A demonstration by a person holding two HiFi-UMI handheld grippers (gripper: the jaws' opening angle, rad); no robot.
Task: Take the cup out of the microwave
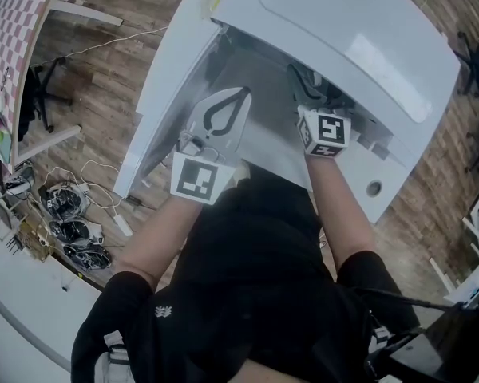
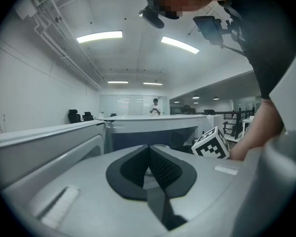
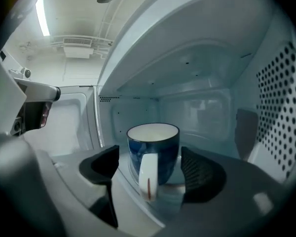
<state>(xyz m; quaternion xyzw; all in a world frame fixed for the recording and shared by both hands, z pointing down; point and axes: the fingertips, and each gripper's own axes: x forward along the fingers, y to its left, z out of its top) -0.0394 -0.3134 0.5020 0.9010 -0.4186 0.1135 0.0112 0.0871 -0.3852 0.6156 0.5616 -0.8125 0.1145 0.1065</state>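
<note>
A dark blue cup [image 3: 155,149] with a white inside and a white handle [image 3: 148,177] stands upright in the white microwave [image 1: 343,38], its handle turned toward my right gripper. My right gripper [image 3: 149,159] reaches into the cavity, open. The cup stands between its two dark pads [image 3: 200,174], and a narrow gap shows on the left side. From above, the right gripper [image 1: 307,86] disappears under the microwave's top, so the cup is hidden there. My left gripper [image 1: 235,98] hovers outside the opening, shut and empty; its pads [image 2: 160,169] meet.
The open microwave door [image 1: 176,78] hangs at the left of the opening. A perforated wall [image 3: 281,107] bounds the cavity on the right. Cables and clutter [image 1: 72,222] lie on the wood floor at left, near a checkered board [image 1: 16,46]. A person [image 2: 155,106] stands far off.
</note>
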